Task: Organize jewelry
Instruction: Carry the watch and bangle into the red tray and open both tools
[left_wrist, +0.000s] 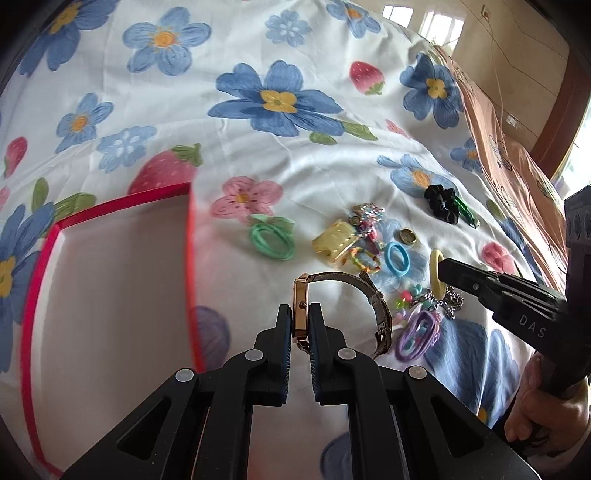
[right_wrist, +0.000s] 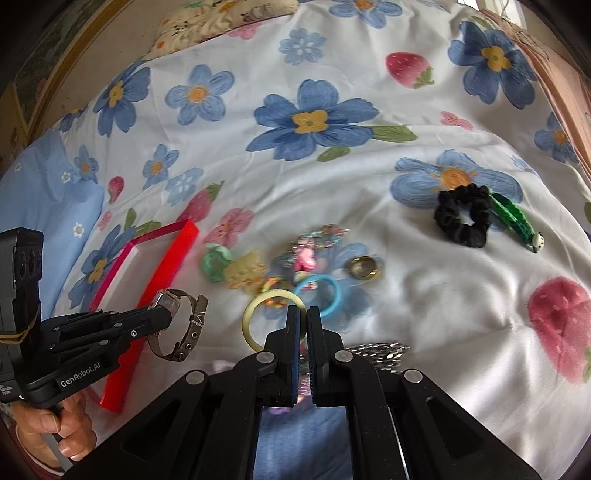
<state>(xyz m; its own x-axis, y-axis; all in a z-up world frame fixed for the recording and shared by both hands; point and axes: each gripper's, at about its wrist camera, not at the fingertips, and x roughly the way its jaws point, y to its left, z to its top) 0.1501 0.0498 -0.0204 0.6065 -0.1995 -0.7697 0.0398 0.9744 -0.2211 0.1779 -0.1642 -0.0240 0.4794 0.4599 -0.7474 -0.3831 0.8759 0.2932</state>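
My left gripper (left_wrist: 301, 314) is shut on a gold wristwatch (left_wrist: 301, 306) by its case, the mesh strap (left_wrist: 380, 314) looping to the right; it shows in the right wrist view too (right_wrist: 173, 301). It hovers just right of the red box (left_wrist: 192, 258), also in the right wrist view (right_wrist: 162, 273). My right gripper (right_wrist: 303, 317) is shut on a pale yellow hair ring (right_wrist: 255, 314), seen from the left wrist view as well (left_wrist: 437, 273). A pile of jewelry lies beyond: a blue ring (right_wrist: 328, 295), a yellow claw clip (left_wrist: 334, 242), a green hair tie (left_wrist: 273, 240).
A black scrunchie (right_wrist: 463, 218) and green clip (right_wrist: 513, 218) lie at the far right on the flowered bedsheet (right_wrist: 424, 295). A gold ring (right_wrist: 364, 267), silver chain (right_wrist: 380, 350) and purple clip (left_wrist: 419, 334) lie near the pile. A brown cardboard box (left_wrist: 517, 162) borders the right.
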